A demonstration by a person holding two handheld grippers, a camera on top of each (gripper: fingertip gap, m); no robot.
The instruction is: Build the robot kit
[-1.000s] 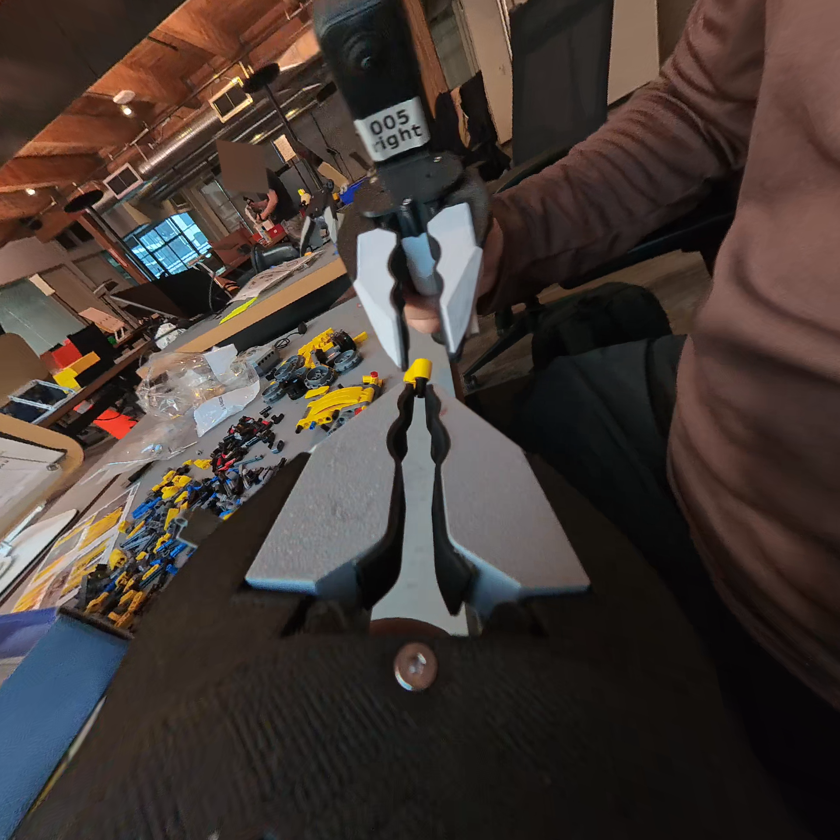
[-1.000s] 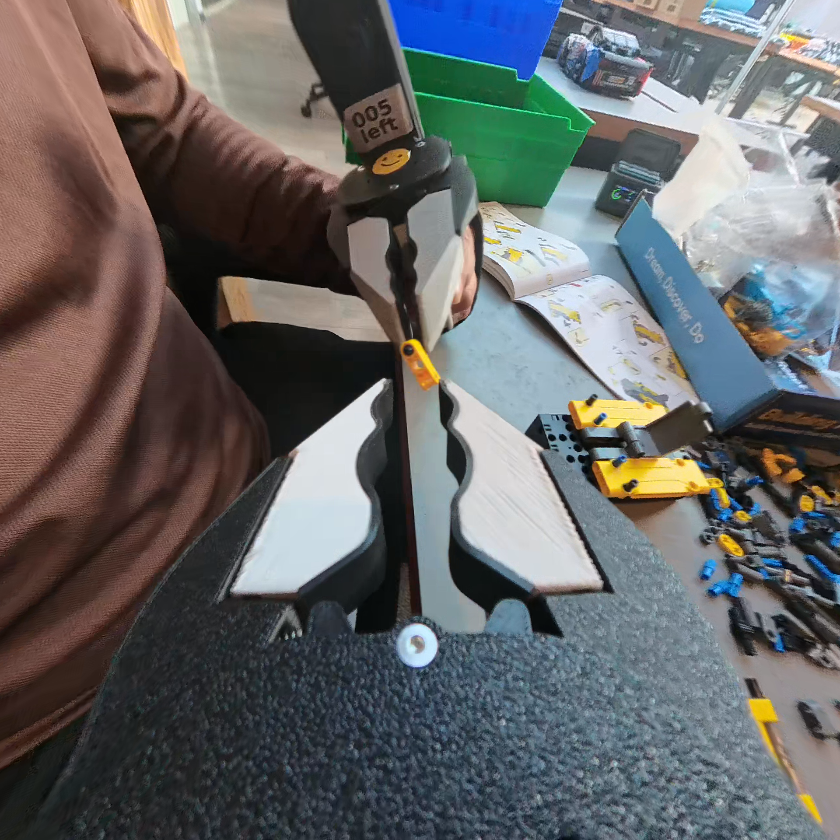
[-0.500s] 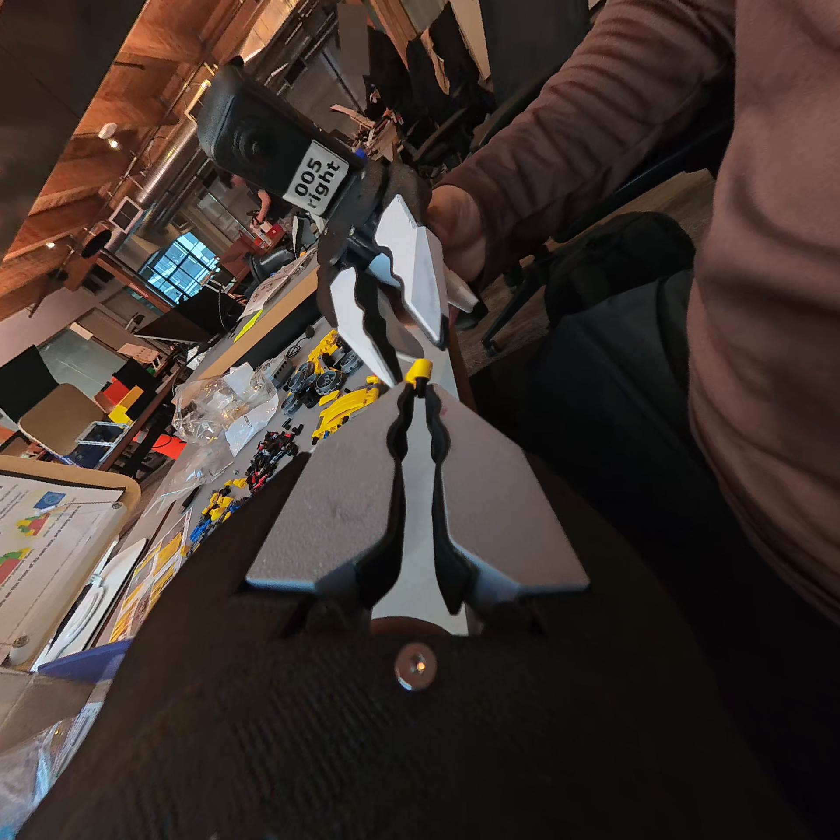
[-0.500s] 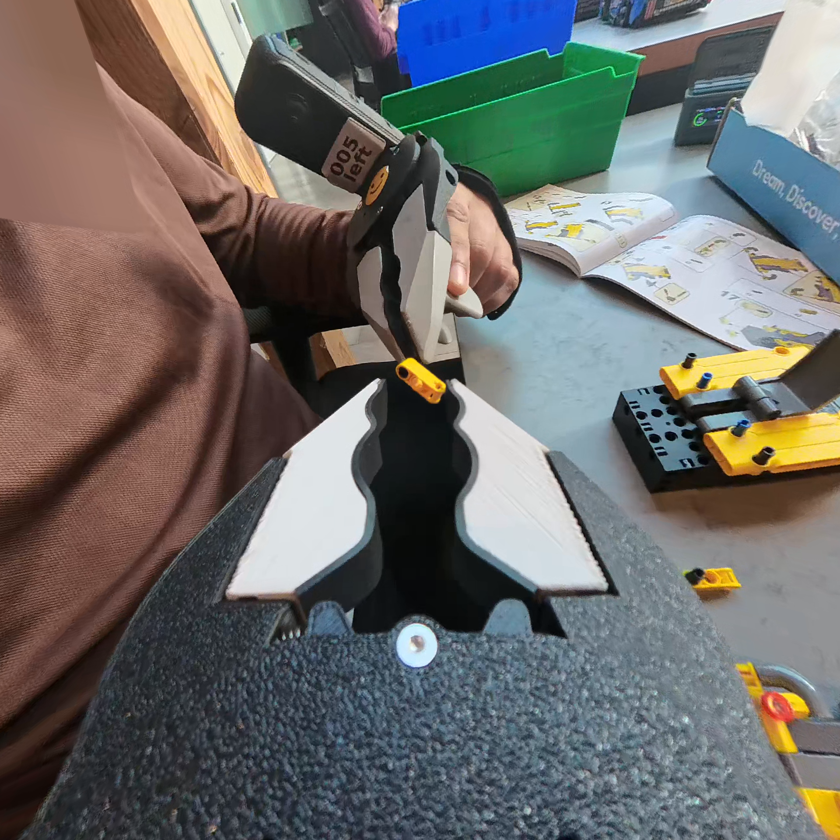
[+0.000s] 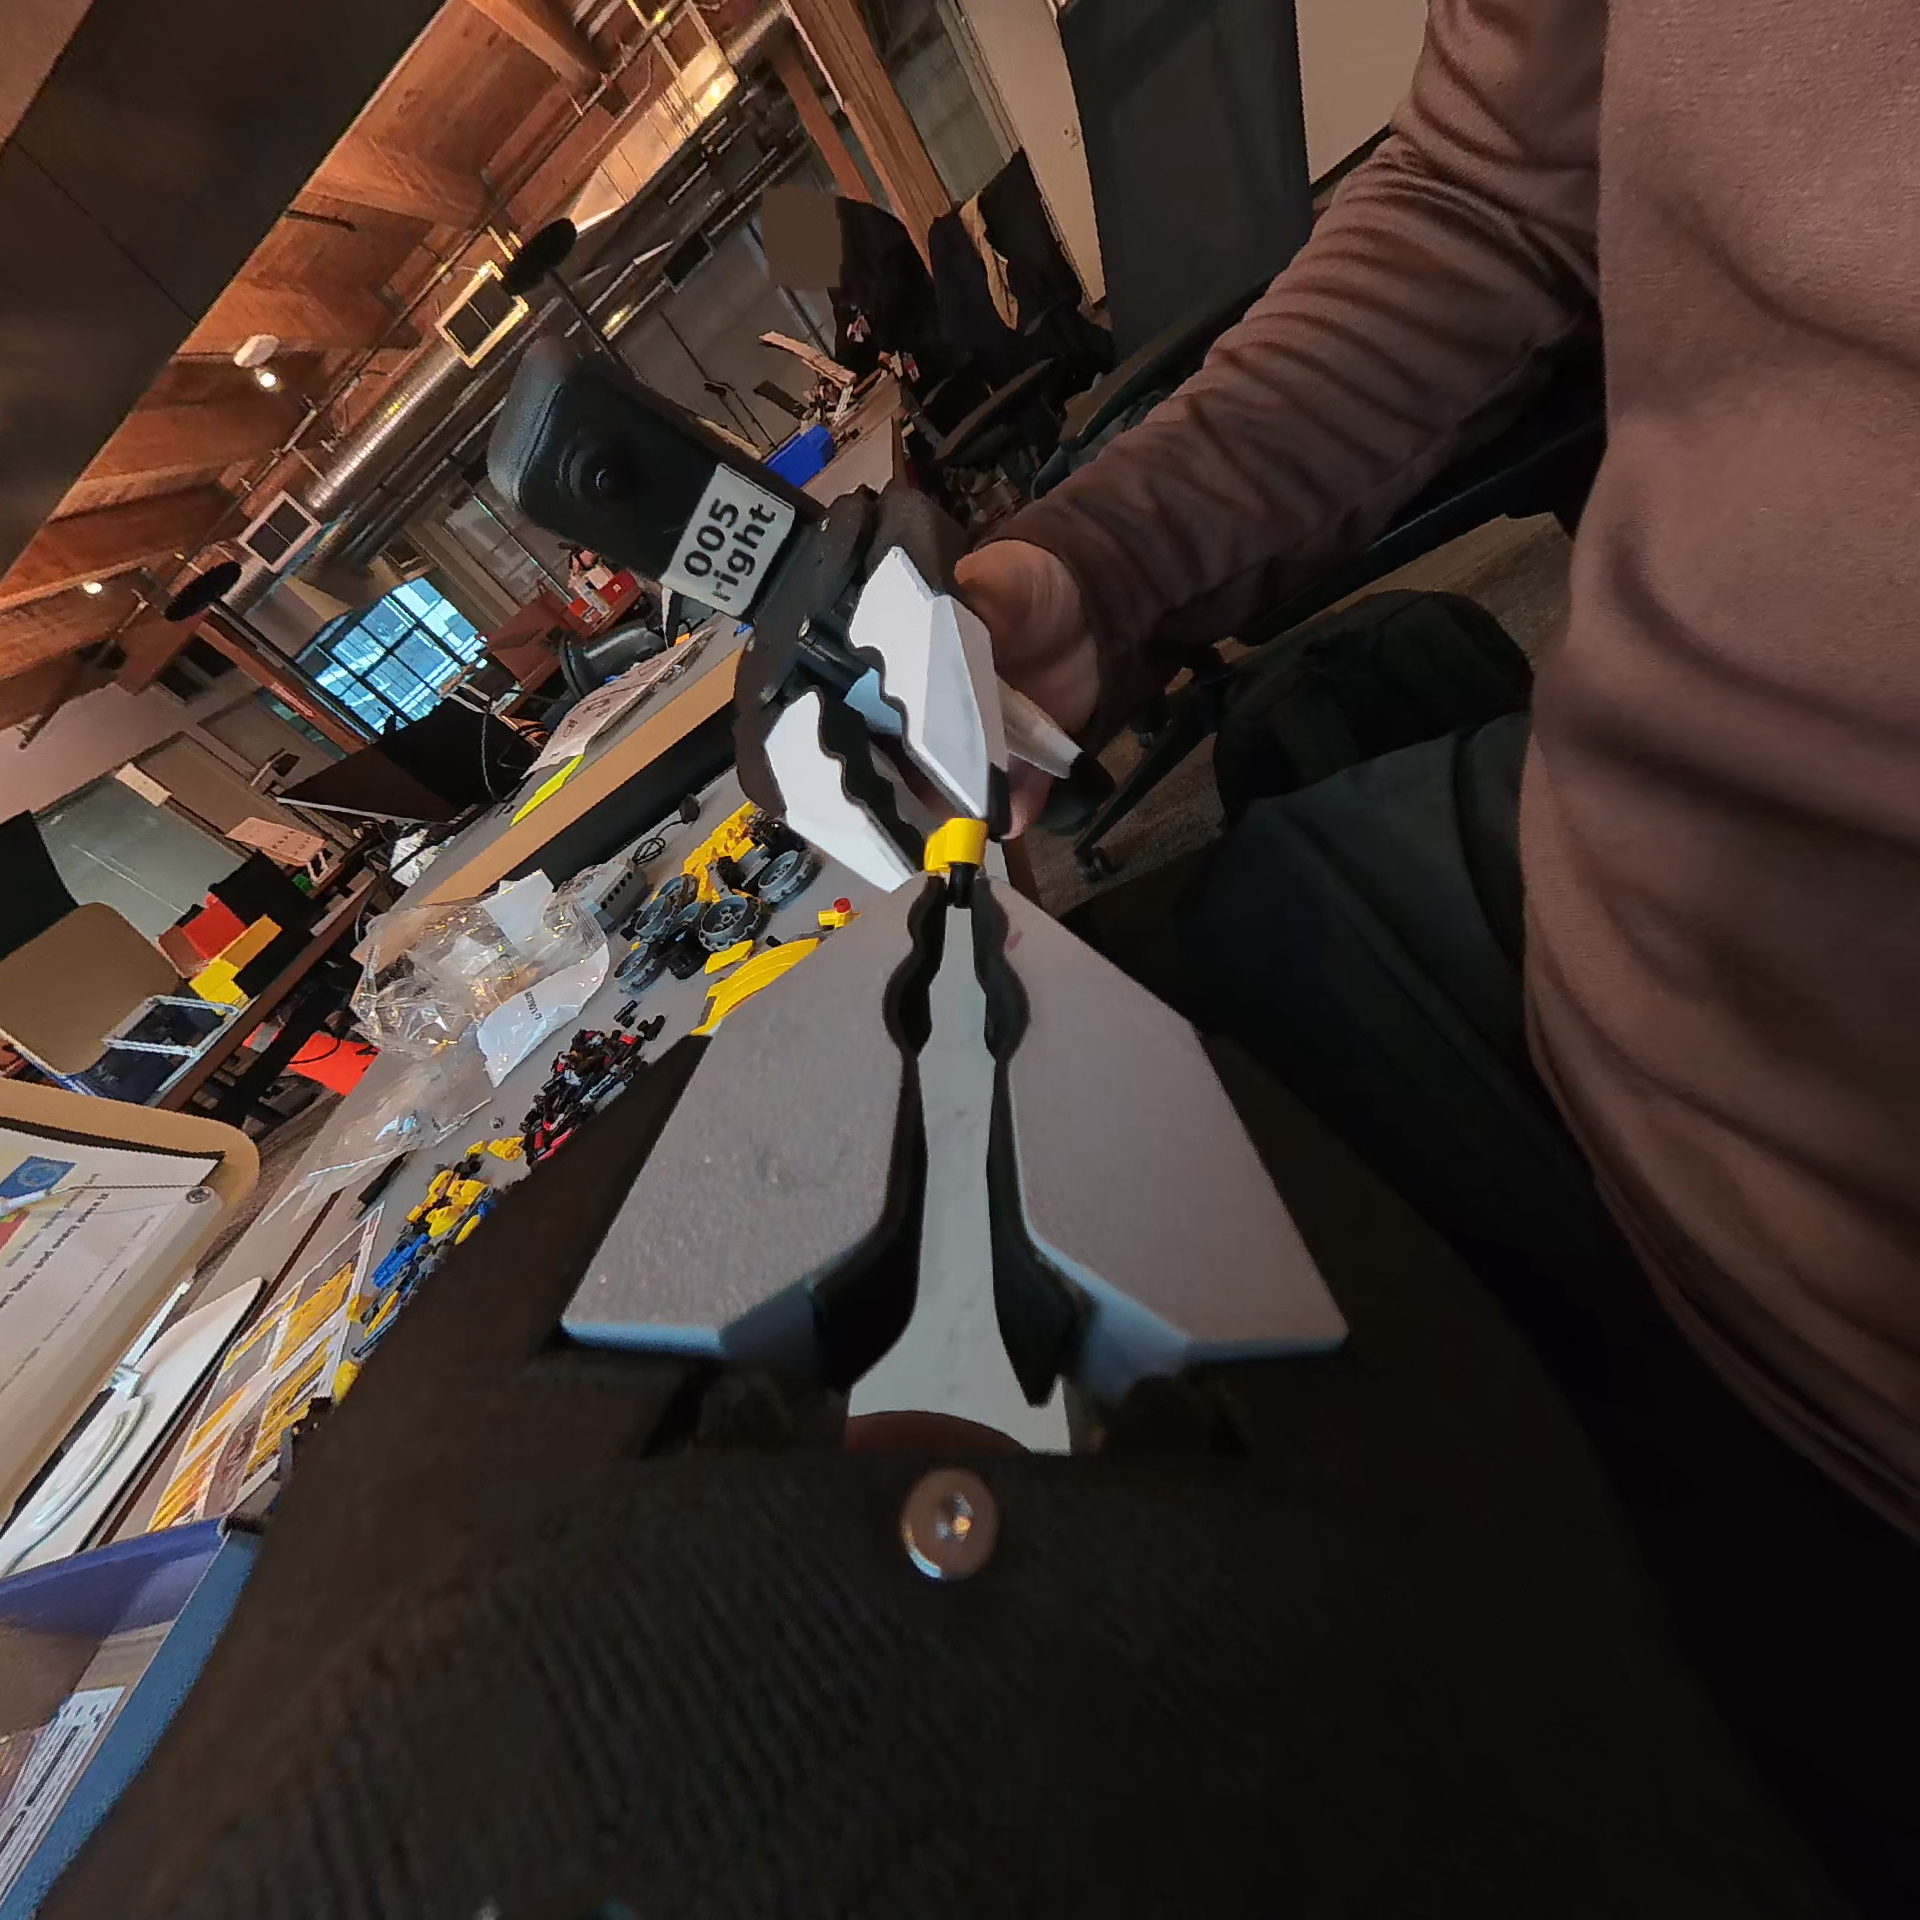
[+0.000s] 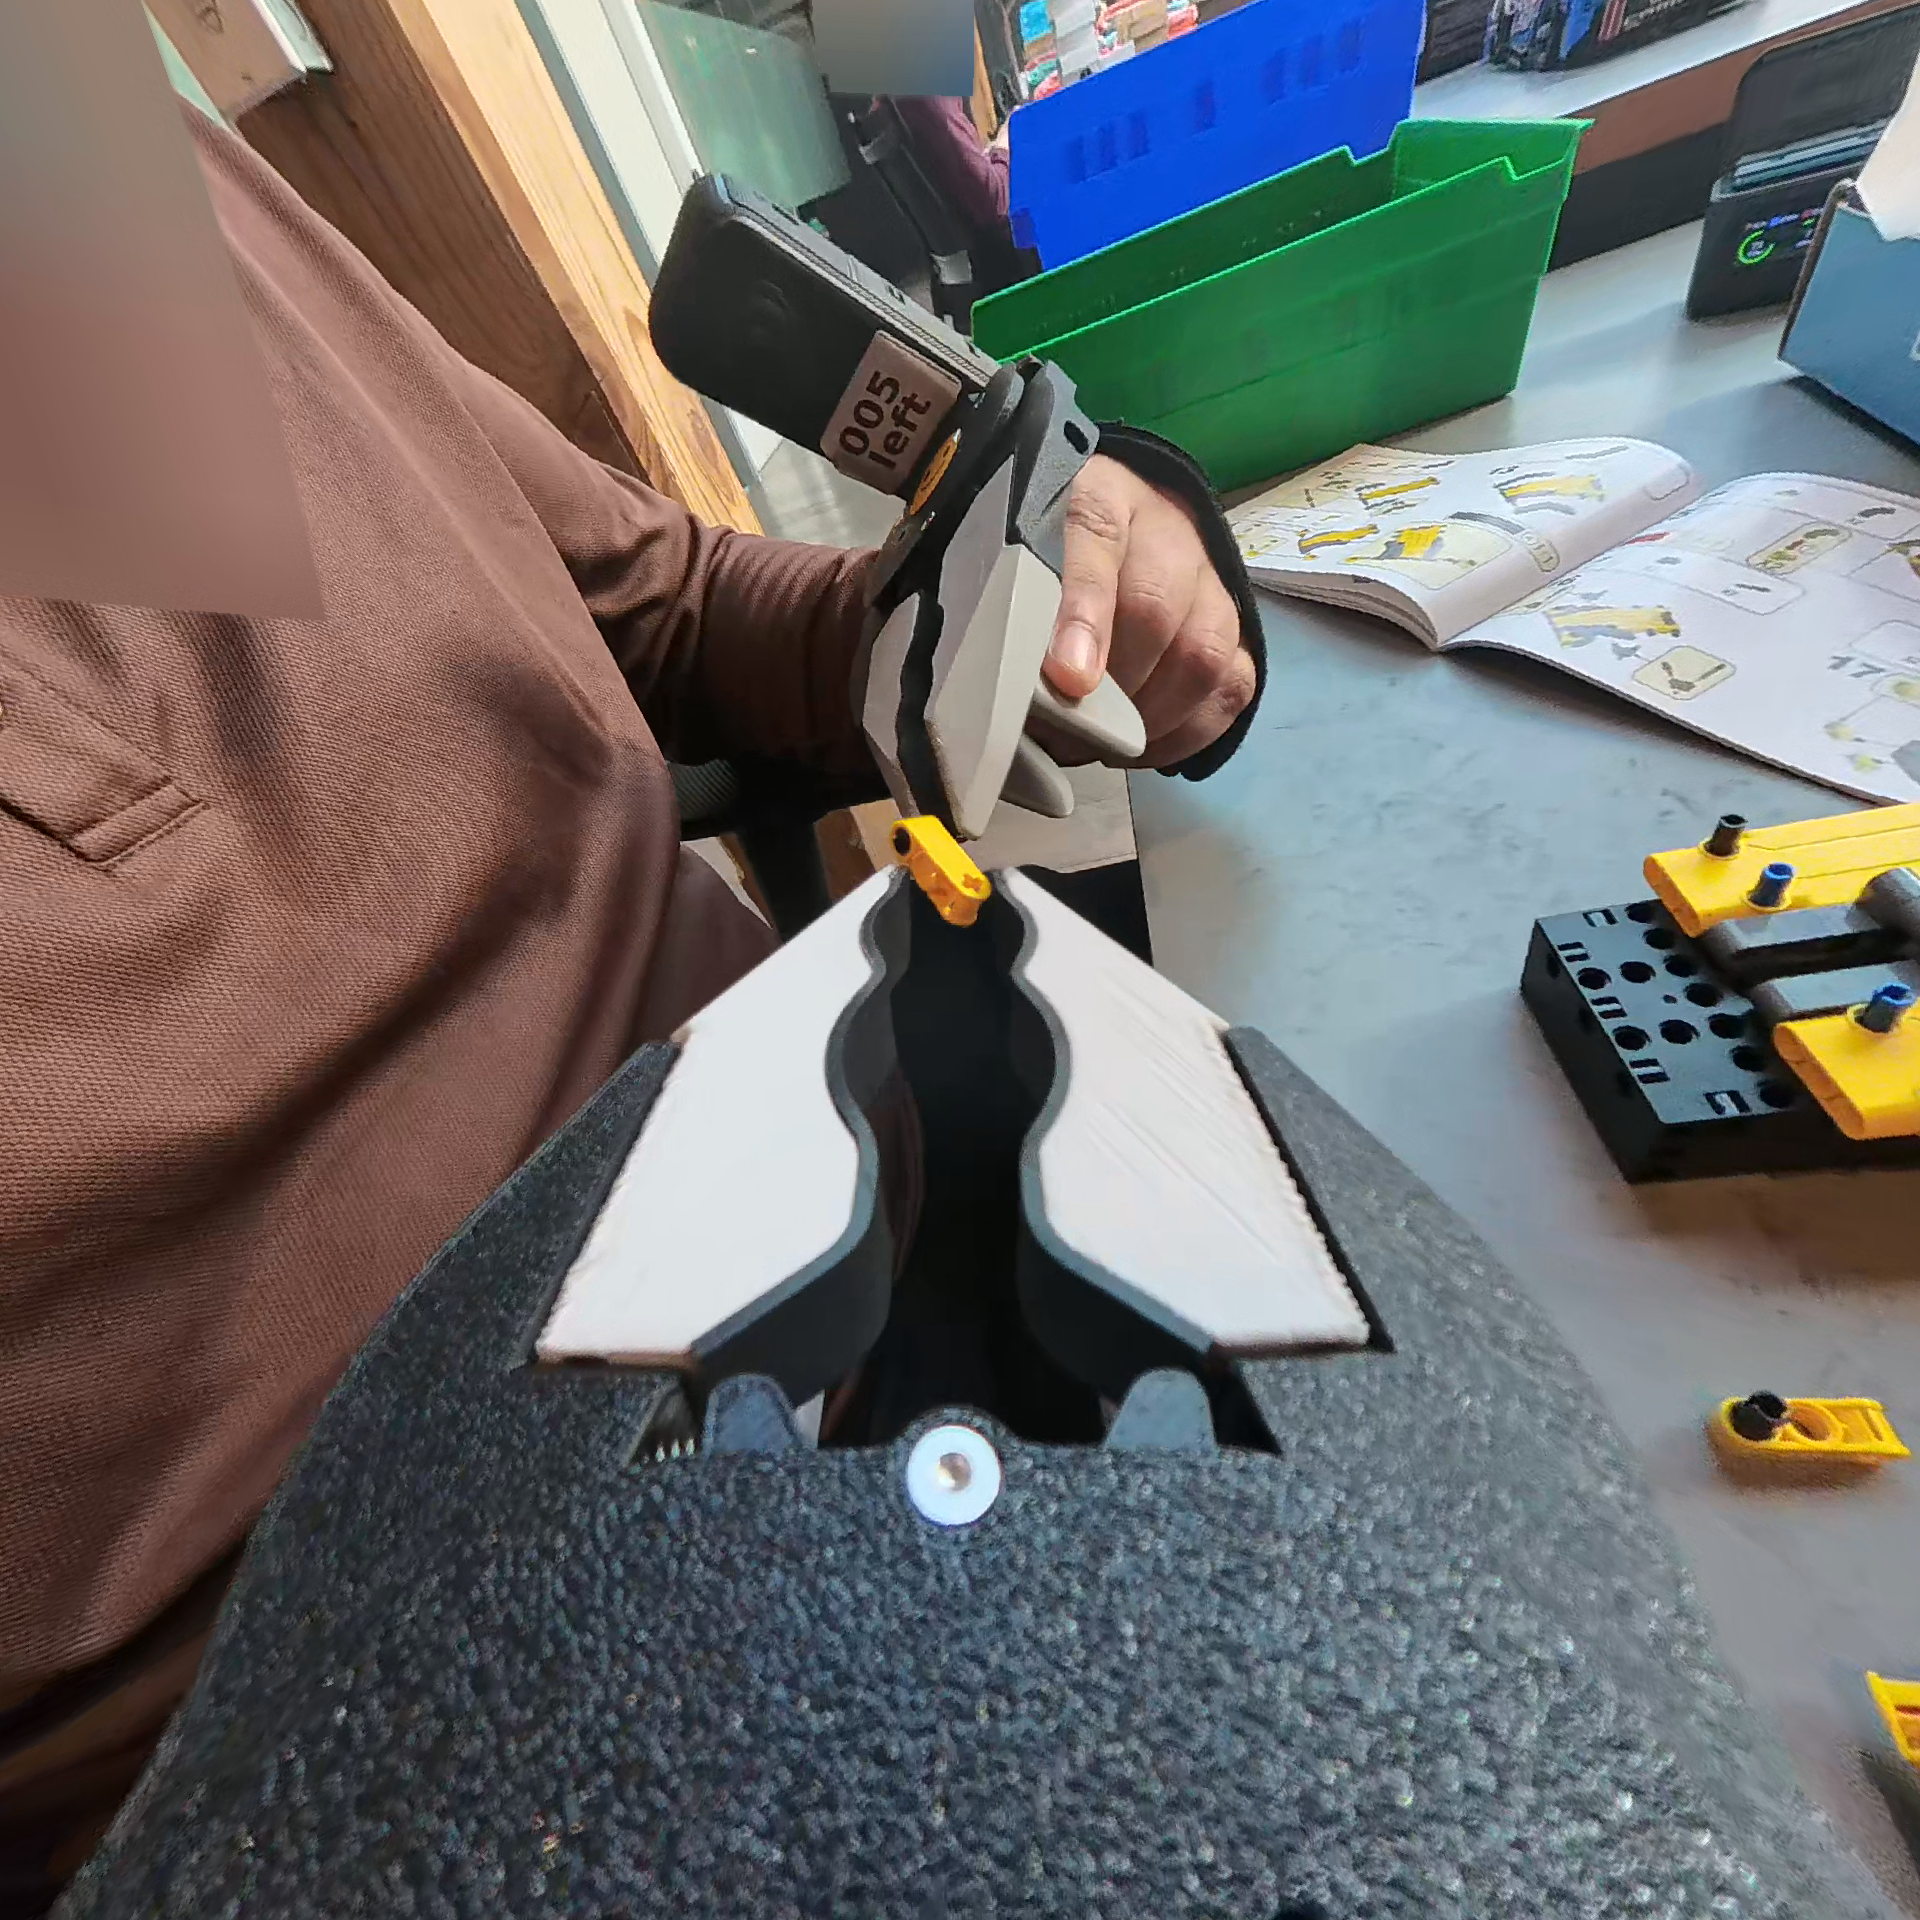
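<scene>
My left gripper (image 5: 956, 896) is shut on a small yellow connector piece (image 5: 954, 844), which has a black pin under it. It holds the piece in the air in front of a person's brown shirt. In the right wrist view the left gripper (image 6: 935, 821) comes down from the upper left with the yellow piece (image 6: 940, 873) at its tip. My right gripper (image 6: 948, 883) is open, and the free end of the yellow piece lies between its two fingertips. In the left wrist view the right gripper (image 5: 948, 854) meets the piece from above, jaws apart.
On the grey table (image 6: 1403, 852) are a black and yellow brick assembly (image 6: 1714, 1039), an open instruction booklet (image 6: 1558, 561), a green bin (image 6: 1299, 291) and a small loose yellow piece (image 6: 1808, 1434). In the left wrist view are loose bricks (image 5: 447, 1216), wheels (image 5: 717, 914) and plastic bags (image 5: 468, 977). Both grippers' tips are close together, under 4 cm apart.
Both grippers have tilted and swung nearer the person's body. The right gripper's jaws have opened from nearly shut and now stand around the yellow piece. The left gripper has kept its hold.
</scene>
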